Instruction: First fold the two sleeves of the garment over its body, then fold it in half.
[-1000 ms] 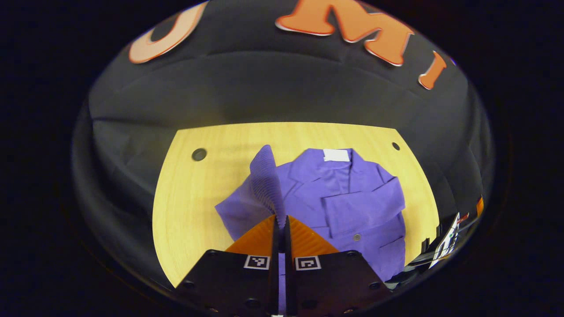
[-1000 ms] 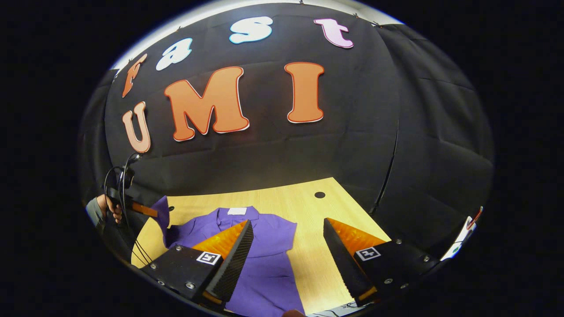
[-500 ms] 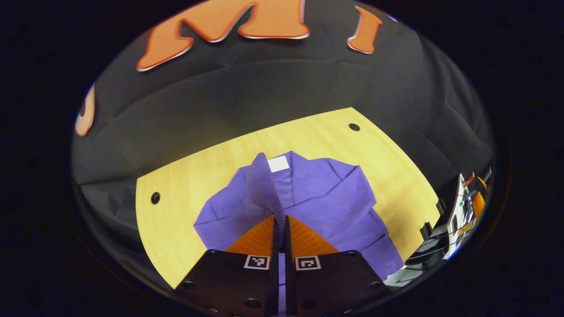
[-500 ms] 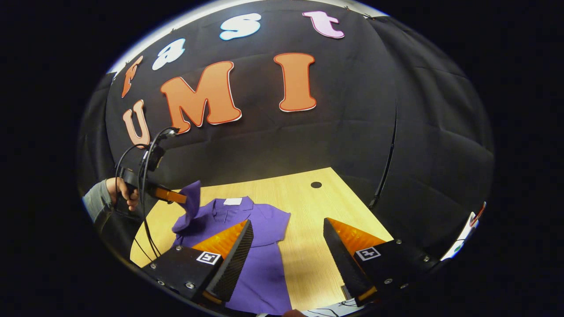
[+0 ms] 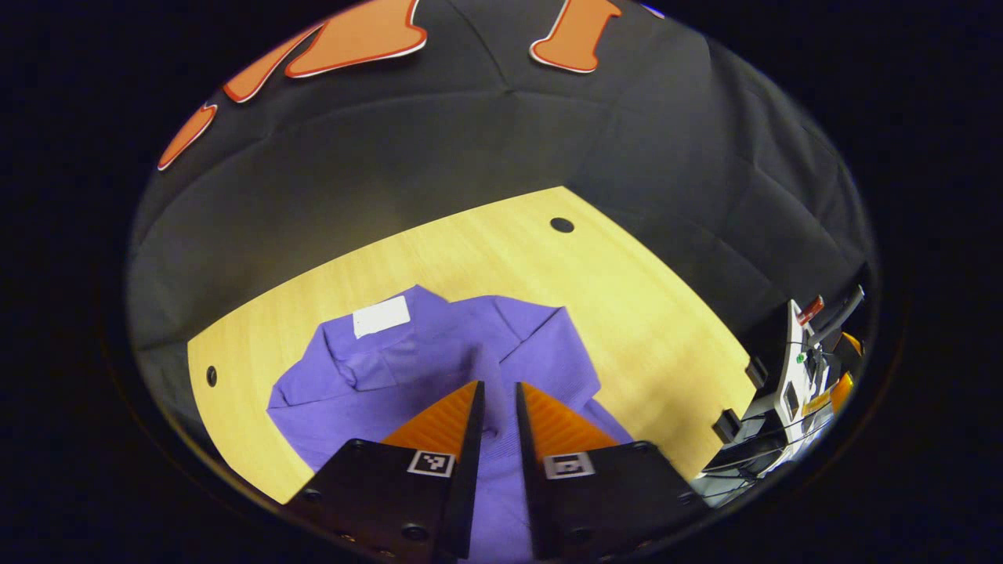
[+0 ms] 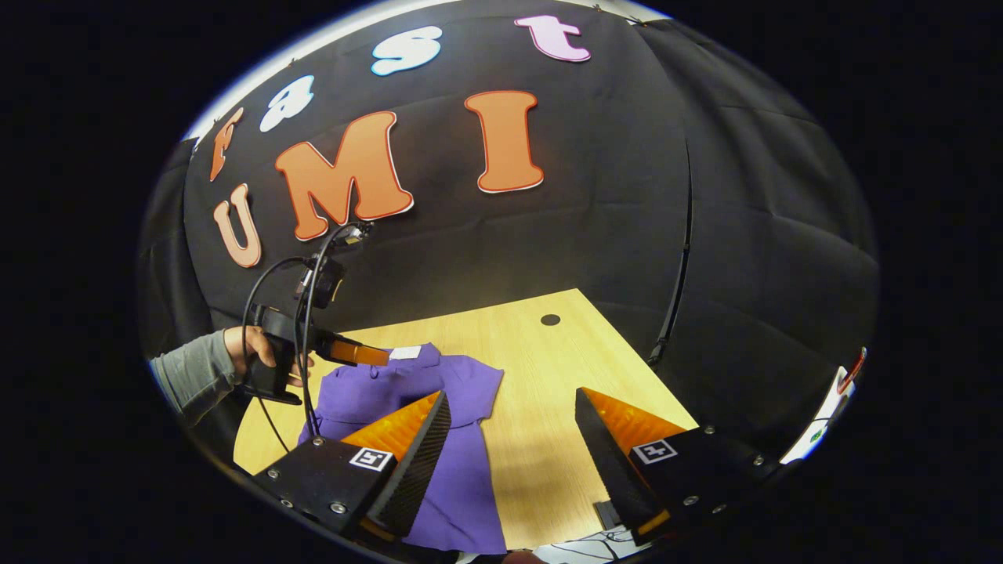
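Lying flat, purple garment (image 5: 439, 368), sleeves prob. folded

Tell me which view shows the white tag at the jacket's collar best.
The left gripper view: the white tag lies close and unobstructed on the purple jacket. In the right gripper view it is small, beside the left gripper.

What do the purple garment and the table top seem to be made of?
The garment looks like a thin woven cloth with a matte finish: it creases softly, lies limp and shows stitched seams. The table top looks like pale wood or a wood-look laminate, smooth and slightly glossy, with faint straight grain lines; which of the two cannot be told.
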A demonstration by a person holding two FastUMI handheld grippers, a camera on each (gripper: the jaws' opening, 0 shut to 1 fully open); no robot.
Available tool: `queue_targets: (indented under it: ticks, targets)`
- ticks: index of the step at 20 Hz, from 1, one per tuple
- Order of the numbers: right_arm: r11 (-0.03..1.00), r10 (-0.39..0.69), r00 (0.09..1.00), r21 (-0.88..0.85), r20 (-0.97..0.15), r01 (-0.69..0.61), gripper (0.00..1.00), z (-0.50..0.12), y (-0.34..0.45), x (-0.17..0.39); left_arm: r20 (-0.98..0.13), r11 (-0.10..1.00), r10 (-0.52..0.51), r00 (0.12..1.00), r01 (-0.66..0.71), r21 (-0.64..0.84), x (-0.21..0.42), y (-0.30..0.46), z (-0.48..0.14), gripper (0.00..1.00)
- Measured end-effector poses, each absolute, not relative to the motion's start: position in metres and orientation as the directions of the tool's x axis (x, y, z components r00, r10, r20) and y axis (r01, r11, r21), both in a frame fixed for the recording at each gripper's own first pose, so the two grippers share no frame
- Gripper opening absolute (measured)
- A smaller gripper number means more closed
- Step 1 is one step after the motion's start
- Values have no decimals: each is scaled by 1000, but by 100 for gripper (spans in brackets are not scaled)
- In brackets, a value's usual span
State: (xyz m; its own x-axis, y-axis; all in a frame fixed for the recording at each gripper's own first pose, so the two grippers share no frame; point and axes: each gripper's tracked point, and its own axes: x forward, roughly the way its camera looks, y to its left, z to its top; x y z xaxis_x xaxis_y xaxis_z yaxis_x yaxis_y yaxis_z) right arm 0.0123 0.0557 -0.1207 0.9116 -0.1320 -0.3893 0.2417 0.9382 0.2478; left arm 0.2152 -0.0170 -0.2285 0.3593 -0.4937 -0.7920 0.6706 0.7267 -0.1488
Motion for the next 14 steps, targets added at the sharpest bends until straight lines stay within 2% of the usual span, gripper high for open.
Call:
queue_targets:
  ticks: [3, 8, 14]
  targets:
    - [937, -126, 913, 257, -389, 239, 95, -124, 56, 13, -753, 716, -513, 412, 689, -111, 209, -5, -212, 99]
    - [942, -107, 914, 254, -391, 218, 95, -131, 70, 24, -699, 781, -450, 556, 624, -7, 201, 60, -185, 100]
    - [961, -96, 945, 216, -313, 170, 95, -112, 93, 48, -559, 872, -380, 737, 487, 50, 191, 136, -146, 100]
